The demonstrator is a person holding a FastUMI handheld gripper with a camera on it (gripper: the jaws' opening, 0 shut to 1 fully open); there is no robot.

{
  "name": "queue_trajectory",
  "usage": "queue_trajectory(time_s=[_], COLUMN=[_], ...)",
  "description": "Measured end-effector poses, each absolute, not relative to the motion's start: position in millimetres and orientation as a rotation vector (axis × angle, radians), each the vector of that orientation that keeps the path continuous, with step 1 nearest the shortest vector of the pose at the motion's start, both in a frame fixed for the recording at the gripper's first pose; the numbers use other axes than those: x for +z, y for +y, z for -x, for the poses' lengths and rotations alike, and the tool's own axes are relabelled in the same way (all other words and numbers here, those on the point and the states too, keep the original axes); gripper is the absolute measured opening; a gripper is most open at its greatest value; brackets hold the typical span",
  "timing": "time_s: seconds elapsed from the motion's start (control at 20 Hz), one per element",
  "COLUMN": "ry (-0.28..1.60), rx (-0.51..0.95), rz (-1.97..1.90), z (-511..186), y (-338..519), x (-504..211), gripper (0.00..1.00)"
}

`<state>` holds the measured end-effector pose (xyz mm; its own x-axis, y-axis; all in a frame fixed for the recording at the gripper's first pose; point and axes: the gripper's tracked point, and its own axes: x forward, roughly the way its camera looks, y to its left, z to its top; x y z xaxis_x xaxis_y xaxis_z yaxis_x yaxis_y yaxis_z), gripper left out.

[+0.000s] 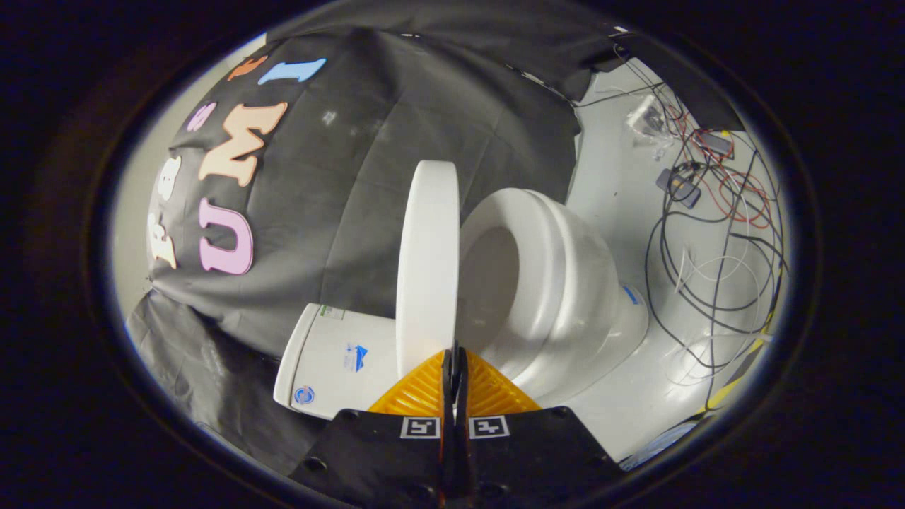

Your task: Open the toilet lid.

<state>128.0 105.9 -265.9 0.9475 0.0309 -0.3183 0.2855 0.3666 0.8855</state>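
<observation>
Left: white ceramic toilet tank point(332, 364), set against the black cloth wall point(368, 162). Centre: white oval plastic toilet lid point(426, 261), raised edge-on between tank and bowl, just ahead of the gripper point(454, 357), whose fingers are pressed together with nothing between them. Right of the lid: white rounded toilet bowl point(558, 283) with its seat exposed. Far right: tangled black, red and white cables point(714, 233) on the pale floor point(622, 177).

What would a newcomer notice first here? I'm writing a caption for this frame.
The raised toilet lid, seen edge-on just ahead of the closed gripper, with the toilet seat and bowl beside it. Next, the tank on the lid's other side, and tangled cables on the floor beyond the bowl.
</observation>
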Motion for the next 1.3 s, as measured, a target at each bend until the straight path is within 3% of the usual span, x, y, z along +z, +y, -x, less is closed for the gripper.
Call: queue_trajectory(time_s=[1.3], ry=[0.332], rx=[-0.205], rz=[-0.892], z=[-152], y=[143], x=[-165], gripper=[0.00])
